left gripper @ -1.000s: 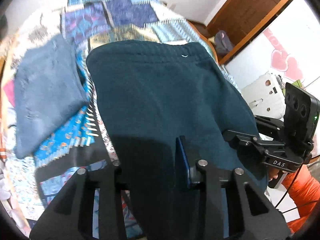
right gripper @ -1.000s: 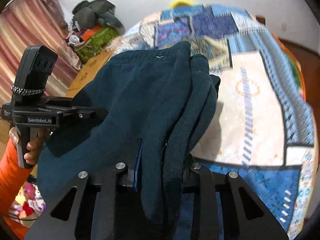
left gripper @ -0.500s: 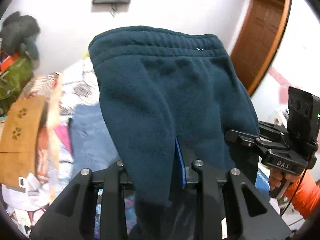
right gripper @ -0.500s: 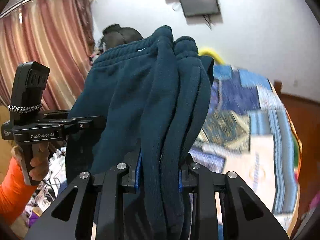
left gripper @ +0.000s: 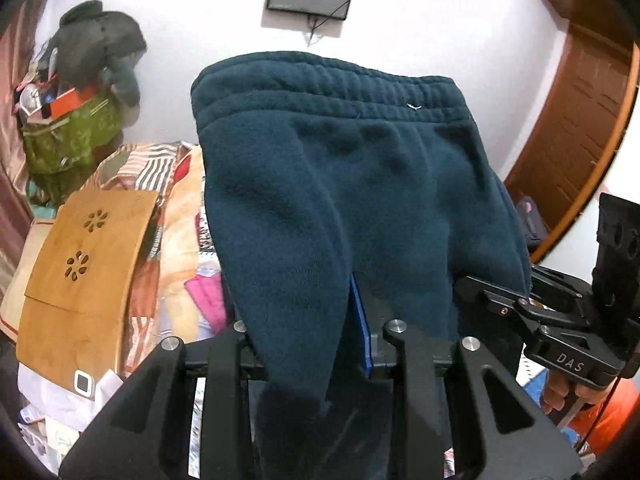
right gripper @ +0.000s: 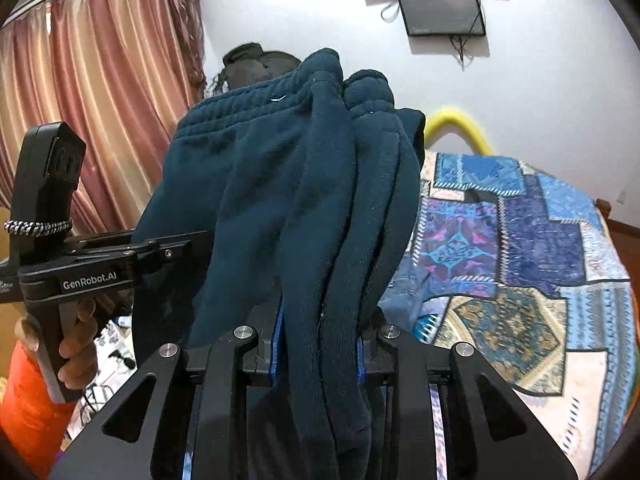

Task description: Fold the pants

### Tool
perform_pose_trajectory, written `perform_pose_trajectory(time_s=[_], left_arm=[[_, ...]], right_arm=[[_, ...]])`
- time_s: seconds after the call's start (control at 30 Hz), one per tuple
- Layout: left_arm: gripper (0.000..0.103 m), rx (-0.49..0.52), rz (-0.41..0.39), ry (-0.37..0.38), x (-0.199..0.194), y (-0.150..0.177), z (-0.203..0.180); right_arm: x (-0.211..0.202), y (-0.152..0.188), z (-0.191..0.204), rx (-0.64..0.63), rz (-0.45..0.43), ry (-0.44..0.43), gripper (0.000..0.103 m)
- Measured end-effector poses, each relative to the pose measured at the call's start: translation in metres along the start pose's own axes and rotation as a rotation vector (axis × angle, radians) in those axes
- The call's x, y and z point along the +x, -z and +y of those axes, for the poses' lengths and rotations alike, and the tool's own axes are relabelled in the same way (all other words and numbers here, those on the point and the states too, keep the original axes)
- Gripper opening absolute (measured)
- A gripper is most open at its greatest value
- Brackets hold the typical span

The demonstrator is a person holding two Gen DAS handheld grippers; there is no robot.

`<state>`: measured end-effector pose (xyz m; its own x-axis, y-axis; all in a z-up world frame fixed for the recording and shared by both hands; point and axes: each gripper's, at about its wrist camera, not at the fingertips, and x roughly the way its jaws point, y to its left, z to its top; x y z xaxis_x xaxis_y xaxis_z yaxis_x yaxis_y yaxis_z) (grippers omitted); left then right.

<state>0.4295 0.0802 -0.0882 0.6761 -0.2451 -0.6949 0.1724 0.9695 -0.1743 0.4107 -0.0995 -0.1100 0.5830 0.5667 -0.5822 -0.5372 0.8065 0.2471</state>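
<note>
Slippage is my chief concern: the dark teal fleece pants (left gripper: pixel 352 184) hang in the air from both grippers, clear of the blue patchwork quilt (right gripper: pixel 528 240), and I judge that any loosening of either hold would drop one side and undo the fold. A second risk, in my assessment, is uneven lowering; if one gripper comes down ahead of the other, the thick layers bunched on the right could skew and land crooked on the quilt.

My left gripper (left gripper: pixel 316 344) is clamped on a single fold of the fleece, with the blue pad of one finger showing at the cloth's edge. From that grip the fabric rises ahead of the fingers, its ribbed elastic waistband (left gripper: pixel 320 76) uppermost and running across the view.

My right gripper (right gripper: pixel 318 344) is clamped on several stacked layers, blue pads showing on both sides of the bundle. The layers rise straight ahead from the fingers, and the waistband runs off toward the left gripper, which sits just beside the cloth's far edge in that view.

The quilt lies below and to the right of the right gripper. How far the garment hangs beneath either grip I cannot tell.
</note>
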Motion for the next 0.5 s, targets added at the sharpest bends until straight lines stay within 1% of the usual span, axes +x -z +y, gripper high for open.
perform_pose_trajectory(time_s=[0.2,0.3,0.37,0.5], left_arm=[[0.029,0.015,0.034,-0.06,0.056,0.002,0.025],[0.029,0.002,0.059,-0.071,0.082,0.0,0.039],[0.029,-0.018,0.089,-0.075,0.105,-0.001,0.049],[0.029,-0.106,0.175,-0.083,0.156,0.004,0.067]], right_arm=[[0.056,-0.006,-0.012,0.027,0.08,0.021,0.024],[0.083,-0.005,-0.026,0.047,0.122,0.025,0.024],[0.099,-0.006,-0.033,0.056,0.146,0.028,0.024],[0.13,0.002,-0.04,0.077,0.208,0.085,0.024]])
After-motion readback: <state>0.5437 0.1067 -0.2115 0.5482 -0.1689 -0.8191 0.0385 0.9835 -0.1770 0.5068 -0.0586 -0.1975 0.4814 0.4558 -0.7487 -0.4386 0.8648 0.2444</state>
